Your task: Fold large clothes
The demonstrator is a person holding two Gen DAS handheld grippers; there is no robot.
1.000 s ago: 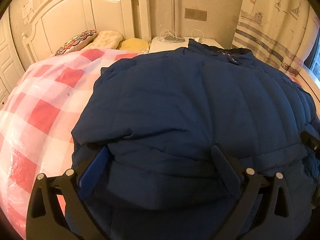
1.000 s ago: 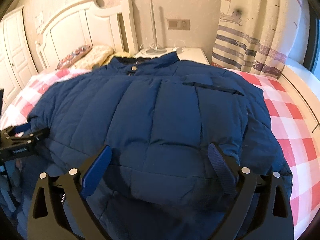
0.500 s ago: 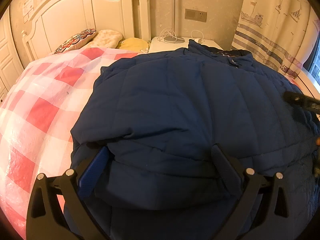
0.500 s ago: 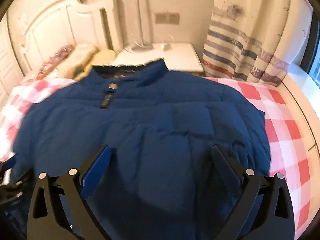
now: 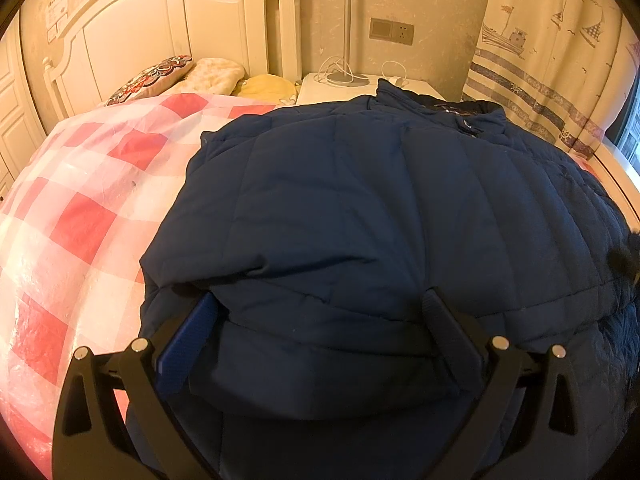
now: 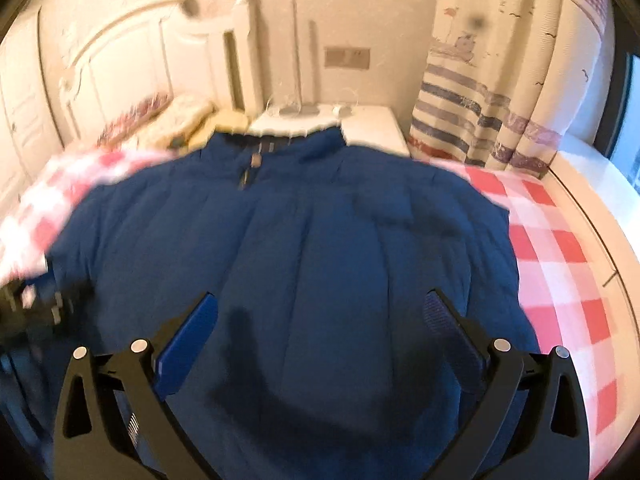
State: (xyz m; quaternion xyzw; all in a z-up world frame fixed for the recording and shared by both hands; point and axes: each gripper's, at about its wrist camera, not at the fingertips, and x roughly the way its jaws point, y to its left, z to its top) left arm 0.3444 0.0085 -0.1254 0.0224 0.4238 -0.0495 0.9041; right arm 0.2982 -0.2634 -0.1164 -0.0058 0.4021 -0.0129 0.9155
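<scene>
A large navy quilted jacket (image 5: pixel 360 208) lies spread on the bed with its collar toward the nightstand. It also fills the right wrist view (image 6: pixel 320 248), which is blurred by motion. My left gripper (image 5: pixel 320 312) is open, its fingers straddling a raised fold at the jacket's near hem. My right gripper (image 6: pixel 320 312) is open and empty, hovering above the jacket's lower middle. The left gripper shows as a dark blur at the left edge of the right wrist view (image 6: pixel 36 308).
The bed has a pink and white checked cover (image 5: pixel 72 220), (image 6: pixel 560 248). Pillows (image 5: pixel 192 76) lie against a white headboard (image 5: pixel 160 32). A white nightstand (image 6: pixel 360 124) with a lamp and cables stands beyond the collar. A striped curtain (image 6: pixel 500 100) hangs at right.
My right gripper has lifted off the hem and swung up and over the jacket. My left gripper has stayed at the fold.
</scene>
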